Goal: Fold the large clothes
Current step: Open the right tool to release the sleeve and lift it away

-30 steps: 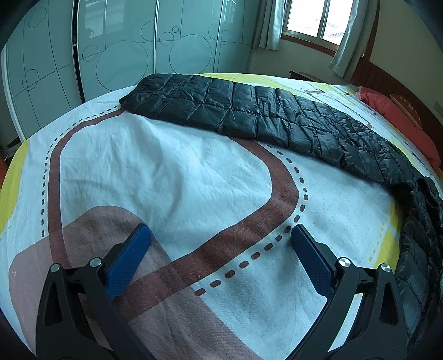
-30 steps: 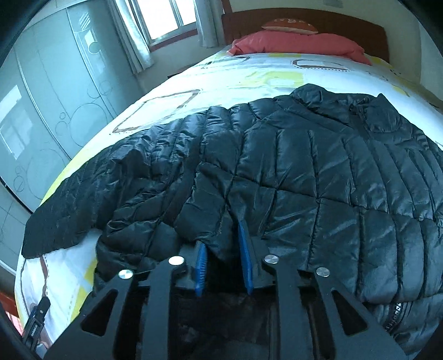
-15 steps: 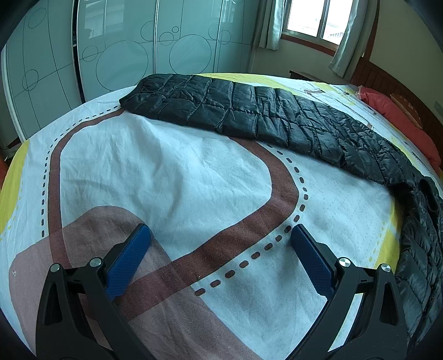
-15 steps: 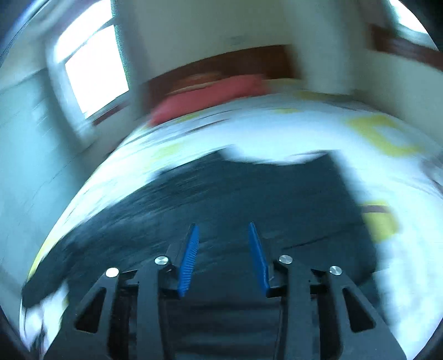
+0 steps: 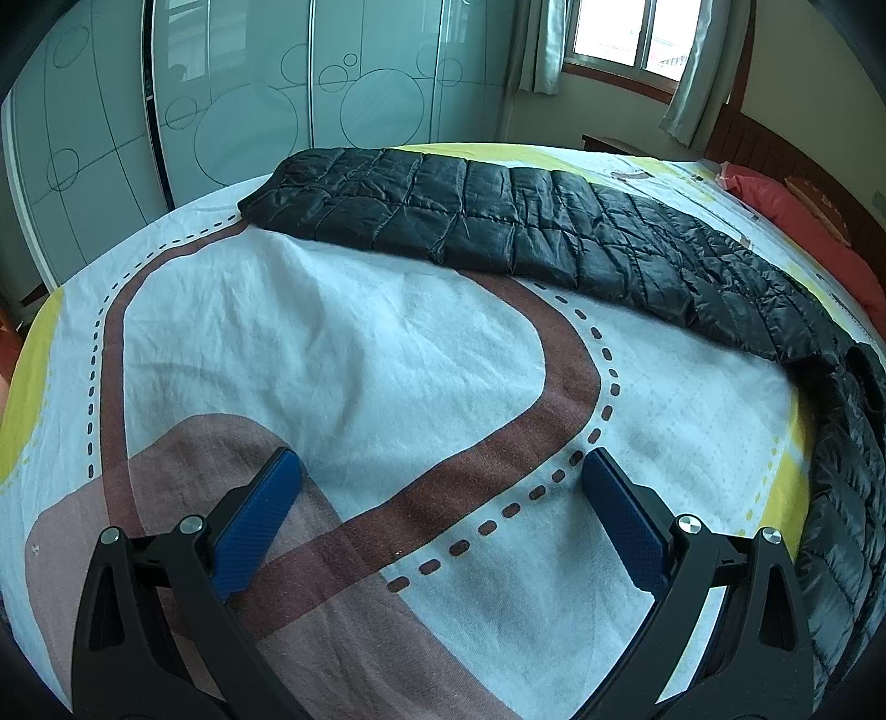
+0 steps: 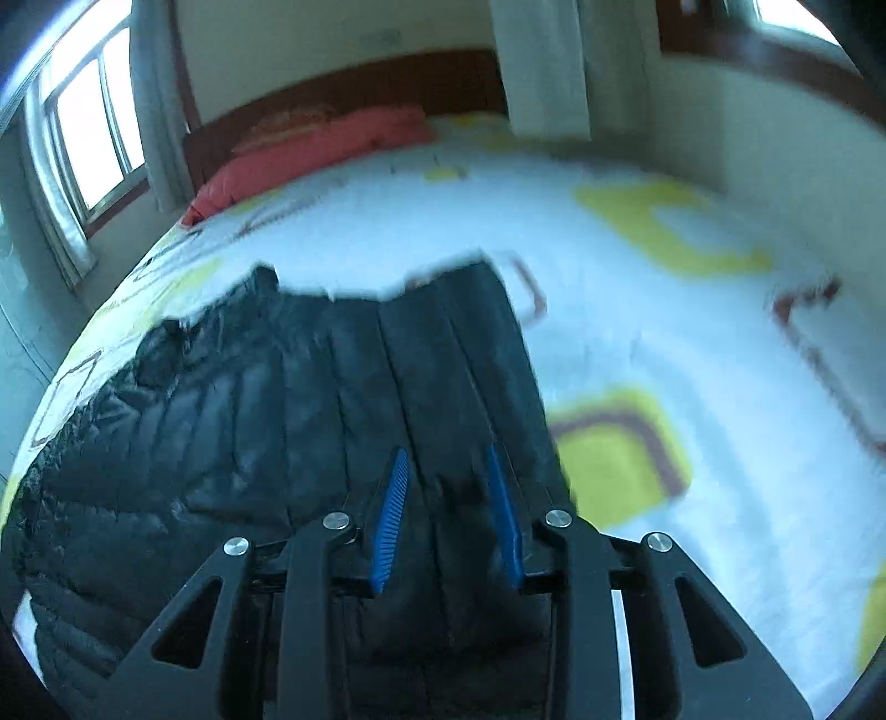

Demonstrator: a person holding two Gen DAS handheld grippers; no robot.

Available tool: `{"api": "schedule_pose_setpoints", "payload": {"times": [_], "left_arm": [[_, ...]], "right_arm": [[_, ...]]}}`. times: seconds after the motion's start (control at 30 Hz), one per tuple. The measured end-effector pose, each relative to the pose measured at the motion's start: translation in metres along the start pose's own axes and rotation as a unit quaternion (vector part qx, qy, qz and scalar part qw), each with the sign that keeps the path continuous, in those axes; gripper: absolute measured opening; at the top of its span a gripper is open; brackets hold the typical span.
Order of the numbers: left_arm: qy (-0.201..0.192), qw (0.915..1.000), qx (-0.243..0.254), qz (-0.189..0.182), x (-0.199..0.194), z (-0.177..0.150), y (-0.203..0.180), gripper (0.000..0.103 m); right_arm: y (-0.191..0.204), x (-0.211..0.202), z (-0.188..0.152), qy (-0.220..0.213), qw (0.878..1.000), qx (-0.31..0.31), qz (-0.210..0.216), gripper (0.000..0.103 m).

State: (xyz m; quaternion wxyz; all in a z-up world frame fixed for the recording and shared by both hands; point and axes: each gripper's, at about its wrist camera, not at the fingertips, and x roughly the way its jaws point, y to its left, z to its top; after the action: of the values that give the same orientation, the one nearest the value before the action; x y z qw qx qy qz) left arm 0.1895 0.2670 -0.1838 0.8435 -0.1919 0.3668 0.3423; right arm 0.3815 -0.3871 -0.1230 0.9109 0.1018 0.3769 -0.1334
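Observation:
A black quilted puffer jacket (image 5: 498,232) lies across the far side of the bed, one long sleeve reaching left toward the wardrobe. My left gripper (image 5: 441,462) hovers open over the printed bedsheet (image 5: 332,343), well short of the jacket, with nothing between its blue pads. In the right wrist view the jacket (image 6: 221,415) fills the lower left, and a long flat panel of it runs straight ahead. My right gripper (image 6: 446,451) sits at the panel's near end. Its jaws are closing, with a ridge of jacket fabric between the pads.
A white sheet with brown and yellow shapes covers the bed (image 6: 664,304). Red pillows (image 6: 310,149) lie against a wooden headboard (image 6: 360,94). Glass wardrobe doors (image 5: 277,111) stand past the bed's far edge. Curtained windows (image 5: 626,33) are in the corner.
My right gripper swung sideways and rolled, from facing the jacket's middle to its right edge. In the left view the jacket's right part slid further right. The left gripper stayed still.

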Motion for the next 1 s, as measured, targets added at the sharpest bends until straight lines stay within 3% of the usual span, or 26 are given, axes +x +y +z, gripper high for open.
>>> {"api": "schedule_pose_setpoints", "payload": {"times": [0.1, 0.2, 0.27, 0.37, 0.47, 0.57, 0.73, 1.0], "left_arm": [[0.0, 1.0, 0.001, 0.001, 0.0, 0.0, -0.001, 0.101], [0.0, 1.0, 0.002, 0.003, 0.0, -0.001, -0.001, 0.101], [0.0, 1.0, 0.003, 0.004, 0.001, -0.001, -0.001, 0.101], [0.0, 1.0, 0.003, 0.004, 0.0, -0.001, -0.001, 0.101], [0.0, 1.0, 0.003, 0.004, 0.0, -0.001, -0.002, 0.101], [0.0, 1.0, 0.003, 0.004, 0.0, -0.001, -0.002, 0.101], [0.0, 1.0, 0.003, 0.004, 0.0, -0.001, -0.002, 0.101], [0.001, 1.0, 0.002, 0.003, 0.0, -0.001, -0.002, 0.101]], "right_arm": [[0.004, 0.022, 0.015, -0.003, 1.0, -0.014, -0.004, 0.031], [0.001, 0.071, 0.017, 0.044, 0.999, -0.009, -0.017, 0.032], [0.003, 0.086, 0.011, 0.051, 0.998, -0.024, -0.023, 0.033], [0.013, 0.067, 0.012, 0.032, 0.998, -0.038, -0.041, 0.033], [0.037, 0.03, -0.002, -0.007, 0.998, -0.055, -0.022, 0.033], [0.059, 0.011, -0.023, -0.013, 0.997, -0.074, 0.01, 0.033], [0.074, 0.038, -0.042, 0.029, 0.997, -0.075, 0.015, 0.033], [0.074, 0.044, -0.053, 0.027, 0.997, -0.065, 0.015, 0.034]]}}
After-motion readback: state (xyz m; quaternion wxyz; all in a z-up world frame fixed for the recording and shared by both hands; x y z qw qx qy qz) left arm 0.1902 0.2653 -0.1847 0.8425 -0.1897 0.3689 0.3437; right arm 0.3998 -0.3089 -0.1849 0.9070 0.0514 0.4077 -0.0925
